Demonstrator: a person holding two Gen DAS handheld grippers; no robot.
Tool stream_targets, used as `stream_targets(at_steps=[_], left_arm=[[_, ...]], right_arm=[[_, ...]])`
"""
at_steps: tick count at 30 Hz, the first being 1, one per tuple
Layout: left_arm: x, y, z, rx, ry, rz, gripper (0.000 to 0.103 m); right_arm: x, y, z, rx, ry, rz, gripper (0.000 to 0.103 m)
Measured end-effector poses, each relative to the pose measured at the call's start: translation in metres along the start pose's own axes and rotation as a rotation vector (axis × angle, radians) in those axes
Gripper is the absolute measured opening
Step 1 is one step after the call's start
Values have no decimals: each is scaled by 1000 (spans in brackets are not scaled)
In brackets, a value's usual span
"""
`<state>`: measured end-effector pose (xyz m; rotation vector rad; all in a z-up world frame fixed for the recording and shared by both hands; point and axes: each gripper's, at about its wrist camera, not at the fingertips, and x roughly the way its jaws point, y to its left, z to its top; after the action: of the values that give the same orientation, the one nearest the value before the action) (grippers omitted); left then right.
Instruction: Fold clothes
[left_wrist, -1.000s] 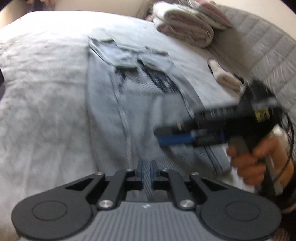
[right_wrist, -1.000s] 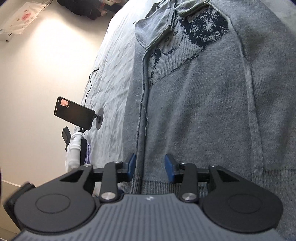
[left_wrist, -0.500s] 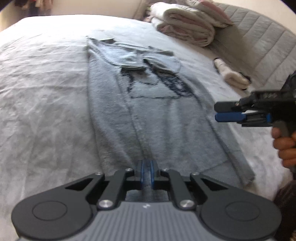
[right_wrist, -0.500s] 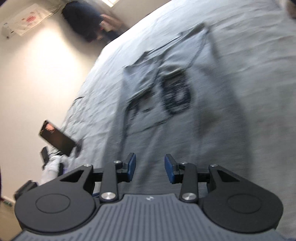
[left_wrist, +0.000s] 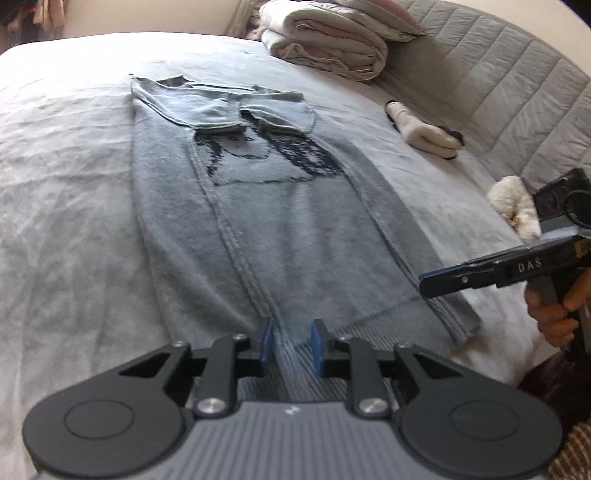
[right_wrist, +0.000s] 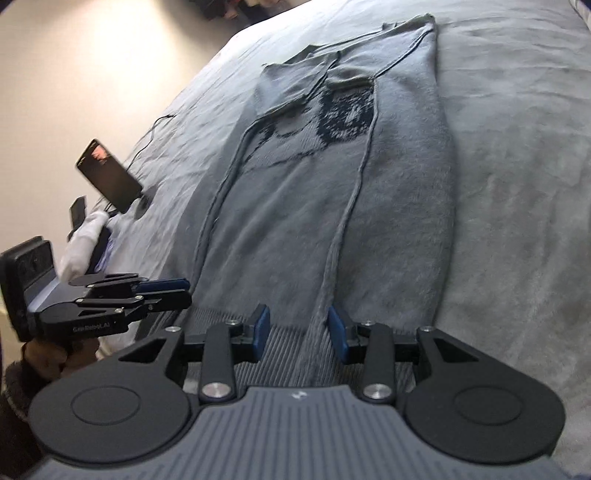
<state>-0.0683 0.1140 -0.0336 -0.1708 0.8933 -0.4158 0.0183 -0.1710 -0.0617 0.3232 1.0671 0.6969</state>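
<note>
Here the grey sweater (left_wrist: 280, 229) lies flat on the bed (left_wrist: 66, 206), sleeves folded inward, its ribbed hem beneath both grippers. Left gripper (left_wrist: 291, 349) (jaws apart) straddles a hem seam; right gripper (right_wrist: 298, 332), likewise parted, hovers level over the hem.

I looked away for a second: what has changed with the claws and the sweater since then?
The left claw opened, its fingers now astride the sweater's hem. The right claw, open throughout, pulled back from over the sweater to the hem's right end. The sweater stays flat on the bed, sleeves folded in.
</note>
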Motion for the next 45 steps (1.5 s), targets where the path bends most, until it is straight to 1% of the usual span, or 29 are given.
stream_targets(at_steps=[2,4,7,8,10,12,14,16,19,22,24,26,28,30,32,36,37,39,40,42,43,44,45], left_arm=[[-7,1,-5,5,8,-23,23],[-14,5,-7,-28,13,-73,23],[-27,20,-10,-138,-13,-139,26],[-31,24,-11,-162,-26,-138,27],[-41,34,-11,-215,-62,-115,30],[-48,46,-11,-273,-78,-98,31],[-55,58,-11,-331,-95,-82,32],[-56,69,-13,-395,-76,-89,32],[-49,82,-19,-450,-26,-108,31],[-39,90,-26,-498,30,-151,31],[-33,90,-30,-501,55,-179,31],[-27,91,-34,-503,80,-206,30],[-20,88,-36,-496,98,-225,27],[-15,88,-37,-496,108,-245,26],[-12,87,-38,-505,113,-269,26],[-7,85,-39,-497,118,-295,25],[-6,83,-39,-498,119,-297,23],[-5,83,-40,-500,120,-303,23],[-5,84,-40,-502,128,-311,19],[-4,84,-39,-508,145,-327,14],[-3,85,-39,-524,160,-345,10],[-3,86,-39,-531,163,-350,9],[-3,85,-38,-532,160,-352,9]], right_arm=[[-7,-5,0,30,2,18,40],[-15,-10,0,60,4,37,41],[-27,-19,-5,145,-4,86,46],[-31,-24,-6,176,-9,107,49],[-42,-34,-10,226,-24,126,51],[-52,-44,-12,266,-47,109,51],[-56,-54,-17,299,-52,104,51],[-61,-64,-22,333,-56,100,51],[-67,-78,-29,383,-62,98,51],[-66,-91,-37,438,-61,163,50],[-64,-92,-37,449,-56,182,49],[-62,-92,-36,447,-39,187,45],[-55,-85,-34,424,-10,192,42],[-49,-78,-32,397,18,198,40],[-40,-72,-32,379,44,208,31],[-26,-67,-34,382,74,238,22],[-24,-67,-34,387,77,244,18],[-21,-70,-36,400,77,255,12],[-20,-70,-37,404,77,261,9],[-19,-70,-38,403,73,275,8],[-20,-69,-37,392,69,281,10],[-21,-66,-36,381,62,286,13],[-23,-64,-36,371,55,290,14]])
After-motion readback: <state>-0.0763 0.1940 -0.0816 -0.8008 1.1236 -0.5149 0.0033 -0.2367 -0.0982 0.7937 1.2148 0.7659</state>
